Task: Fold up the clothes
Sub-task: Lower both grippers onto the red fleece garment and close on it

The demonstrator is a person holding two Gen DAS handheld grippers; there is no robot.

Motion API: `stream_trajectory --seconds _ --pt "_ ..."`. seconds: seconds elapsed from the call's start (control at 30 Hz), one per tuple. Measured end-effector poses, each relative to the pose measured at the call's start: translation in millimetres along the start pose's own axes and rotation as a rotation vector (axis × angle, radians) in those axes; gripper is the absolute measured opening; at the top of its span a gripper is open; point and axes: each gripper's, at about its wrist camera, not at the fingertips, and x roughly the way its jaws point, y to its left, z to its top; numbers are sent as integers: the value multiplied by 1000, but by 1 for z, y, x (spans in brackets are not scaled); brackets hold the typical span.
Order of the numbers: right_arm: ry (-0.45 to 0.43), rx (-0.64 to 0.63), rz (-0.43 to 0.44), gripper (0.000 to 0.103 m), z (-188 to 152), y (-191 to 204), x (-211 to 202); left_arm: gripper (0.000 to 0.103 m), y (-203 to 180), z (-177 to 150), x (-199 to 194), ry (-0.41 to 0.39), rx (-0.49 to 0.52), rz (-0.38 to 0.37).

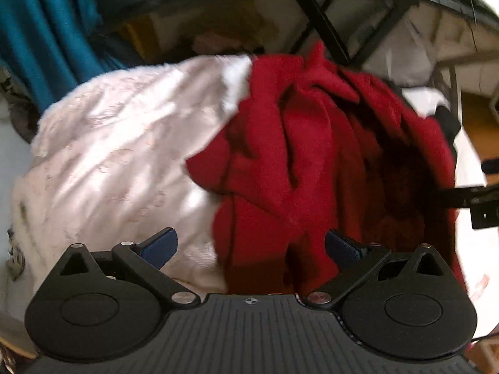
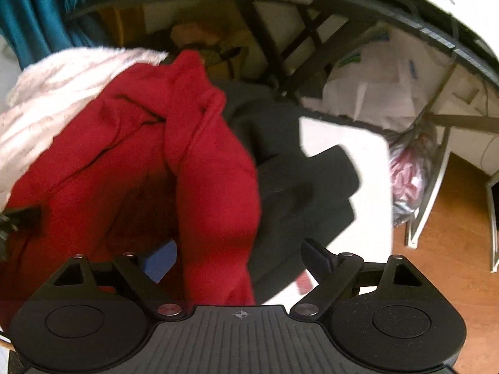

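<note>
A: Looking down both wrist views, what are the grippers doing?

B: Both are hanging over a crumpled red garment (image 1: 312, 162) heaped on a white surface (image 2: 343, 137). The left gripper (image 1: 249, 246) is standing with its jaws spread and nothing pinched; red cloth is lying ahead of and between its blue pads (image 1: 159, 246), with a fluffy pale blanket (image 1: 118, 143) beyond the left finger.

A: And the right gripper (image 2: 240, 258)?

B: Its jaws are wide apart too. A thick red fold is bulging up between the fingers, though I am not seeing the pads pressing it. A black garment (image 2: 299, 187) is lying past the right finger.

A: How is the red one going to handle?

B: Probably soft, limp and light, sagging wherever it is unsupported. I am judging a hem or shoulder edge the best hold, one for each gripper, rather than the bunched middle
</note>
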Motion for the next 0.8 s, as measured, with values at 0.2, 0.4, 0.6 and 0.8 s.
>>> stream_trajectory --seconds 0.2,0.4,0.6,0.8 --pt "49 23 -10 60 0 17 32 102 9 2 14 -13 33 -9" --pt "28 231 -60 8 -9 -14 16 64 56 0 -1 -25 -83 -72" --pt "6 369 -101 8 -23 -48 -7 94 67 -8 -4 -16 -206 -51" --pt "3 237 -70 48 -9 -31 13 100 50 14 23 34 -136 -68"
